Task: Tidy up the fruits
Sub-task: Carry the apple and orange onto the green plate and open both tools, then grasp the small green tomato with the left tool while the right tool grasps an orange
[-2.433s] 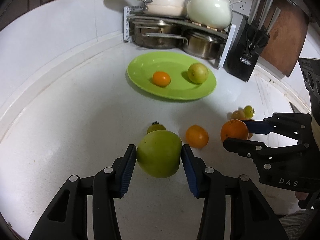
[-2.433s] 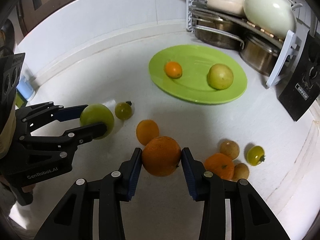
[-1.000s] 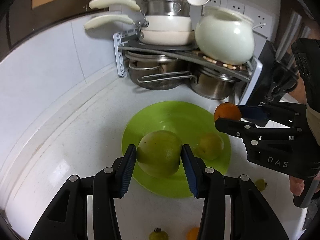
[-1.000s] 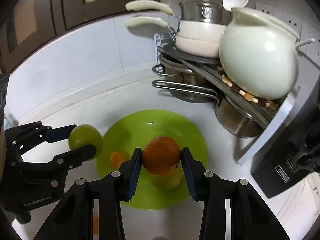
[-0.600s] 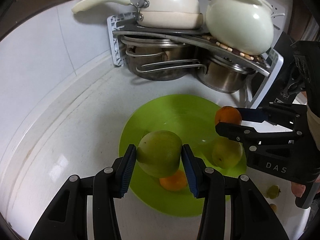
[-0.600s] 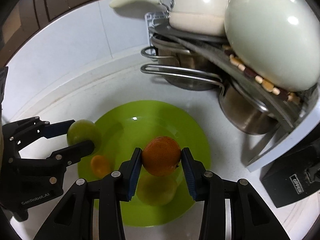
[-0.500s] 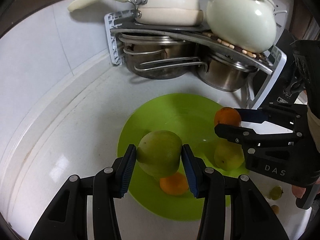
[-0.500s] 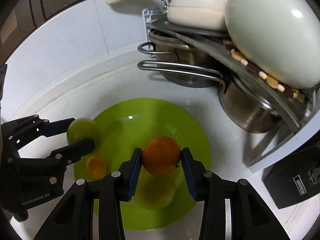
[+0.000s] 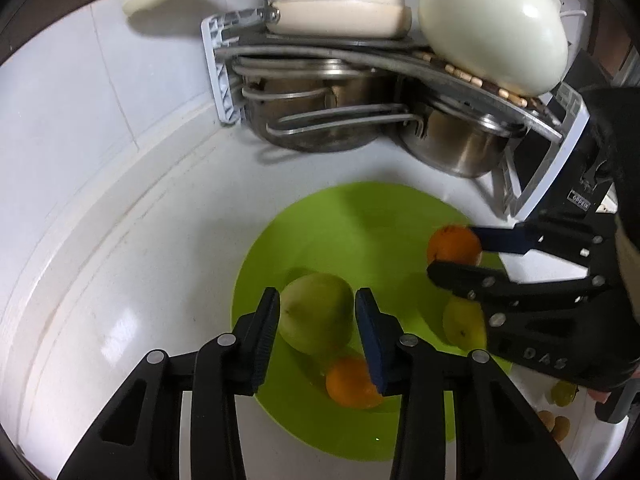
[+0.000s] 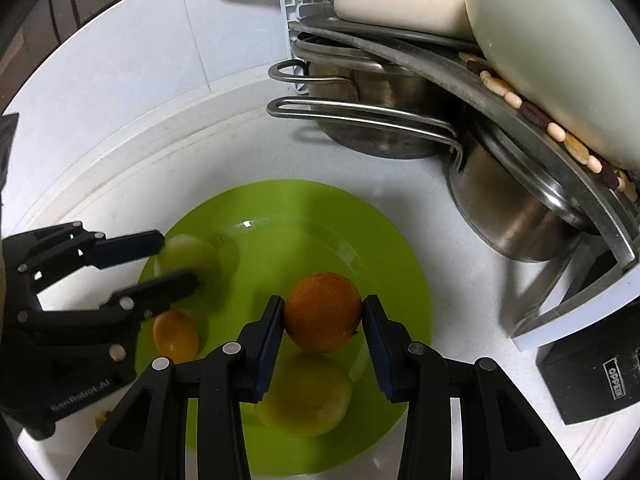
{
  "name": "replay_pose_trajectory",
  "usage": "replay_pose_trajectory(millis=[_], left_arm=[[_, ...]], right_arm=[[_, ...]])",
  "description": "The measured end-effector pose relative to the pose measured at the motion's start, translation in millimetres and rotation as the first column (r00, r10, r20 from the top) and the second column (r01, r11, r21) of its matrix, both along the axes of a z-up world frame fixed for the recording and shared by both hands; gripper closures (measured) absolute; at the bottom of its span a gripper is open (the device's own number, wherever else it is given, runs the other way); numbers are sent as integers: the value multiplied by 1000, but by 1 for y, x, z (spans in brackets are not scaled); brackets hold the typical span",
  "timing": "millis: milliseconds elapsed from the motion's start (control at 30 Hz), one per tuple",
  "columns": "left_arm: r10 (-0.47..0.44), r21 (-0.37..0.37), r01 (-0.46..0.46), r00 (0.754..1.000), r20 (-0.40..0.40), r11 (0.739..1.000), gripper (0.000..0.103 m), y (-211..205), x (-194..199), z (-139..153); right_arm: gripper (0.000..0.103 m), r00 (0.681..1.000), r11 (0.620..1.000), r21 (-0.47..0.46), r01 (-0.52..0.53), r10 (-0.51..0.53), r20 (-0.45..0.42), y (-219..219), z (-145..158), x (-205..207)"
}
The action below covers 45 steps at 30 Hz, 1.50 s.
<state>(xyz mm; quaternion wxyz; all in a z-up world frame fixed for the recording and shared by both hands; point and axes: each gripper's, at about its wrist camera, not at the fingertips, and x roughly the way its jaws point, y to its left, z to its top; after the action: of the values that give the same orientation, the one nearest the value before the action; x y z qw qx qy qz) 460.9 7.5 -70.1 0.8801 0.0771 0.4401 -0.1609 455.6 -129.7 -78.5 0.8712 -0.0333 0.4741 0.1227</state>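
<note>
A lime-green plate [image 9: 360, 216] [image 10: 304, 208] lies on the white counter. My left gripper [image 9: 317, 308] hangs low over the plate's left part. A green apple [image 9: 316, 314] [image 10: 188, 256] is between its jaws, which are closing with the pads against the apple's sides. Over the plate's middle, my right gripper [image 10: 323, 316] is shut on an orange [image 10: 322, 312] [image 9: 454, 246]. A small orange [image 9: 352, 382] [image 10: 176, 338] and a yellow-green fruit [image 9: 464, 324] [image 10: 304, 396] rest on the plate below the grippers.
A rack [image 9: 224, 72] with steel pots [image 10: 372, 108] and cream cookware [image 9: 492, 28] stands just behind the plate. A black knife block [image 10: 596, 368] sits at the right. Small fruits [image 9: 564, 392] lie on the counter to the right of the plate.
Both grippers carried their fruit from the open counter to above the plate and sank toward it. The left jaws have narrowed a little on the apple.
</note>
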Motion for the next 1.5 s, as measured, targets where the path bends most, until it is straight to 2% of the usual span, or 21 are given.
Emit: replay_pose_trajectory(millis=[233, 600, 967, 1100, 1500], left_arm=[[2, -7, -2, 1000, 0, 1000, 64, 1, -2, 2], [17, -32, -17, 1000, 22, 999, 61, 10, -22, 13], [21, -50, -14, 989, 146, 999, 44, 23, -74, 58], [19, -56, -9, 984, 176, 998, 41, 27, -91, 71], [7, -23, -1, 962, 272, 1000, 32, 43, -149, 98]], right_arm=[[61, 1000, 1000, 14, 6, -6, -3, -1, -1, 0], [59, 998, 1000, -11, -7, 7, 59, 4, 21, -21], [59, 985, 999, 27, -22, 17, 171, 7, 63, -66], [51, 974, 999, 34, -15, 7, 224, 8, 78, -88], [46, 949, 999, 22, -39, 31, 312, 26, 100, -147]])
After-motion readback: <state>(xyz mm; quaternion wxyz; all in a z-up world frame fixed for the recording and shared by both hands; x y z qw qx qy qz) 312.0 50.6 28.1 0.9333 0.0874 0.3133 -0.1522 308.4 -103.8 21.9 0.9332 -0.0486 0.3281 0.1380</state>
